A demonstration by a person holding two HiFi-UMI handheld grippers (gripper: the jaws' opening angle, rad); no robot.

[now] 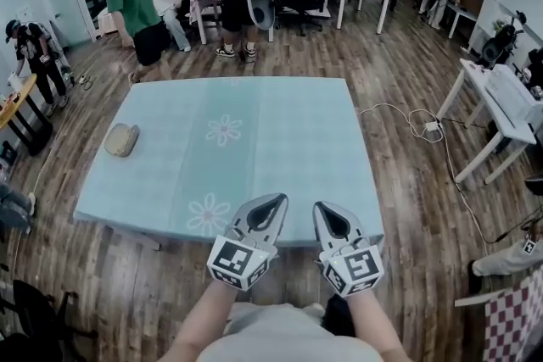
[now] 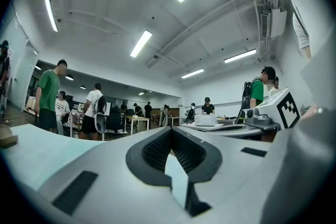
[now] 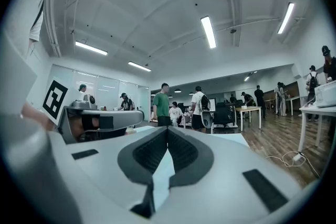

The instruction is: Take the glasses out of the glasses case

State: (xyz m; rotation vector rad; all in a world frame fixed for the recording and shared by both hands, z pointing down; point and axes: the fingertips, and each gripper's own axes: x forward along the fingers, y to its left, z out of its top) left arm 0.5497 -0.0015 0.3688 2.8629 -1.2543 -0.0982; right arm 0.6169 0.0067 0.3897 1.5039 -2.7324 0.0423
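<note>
Glasses case (image 1: 121,140) lay on the left side of the table (image 1: 297,123), looking shut and nearly round, so its long axis was unclear. It sat well apart from both grippers, ahead and to their left. The left gripper (image 1: 274,200), the nearer one, hung at the table's near edge with jaws pressed together, empty; the right gripper (image 1: 323,208) just beside it was the same.
</note>
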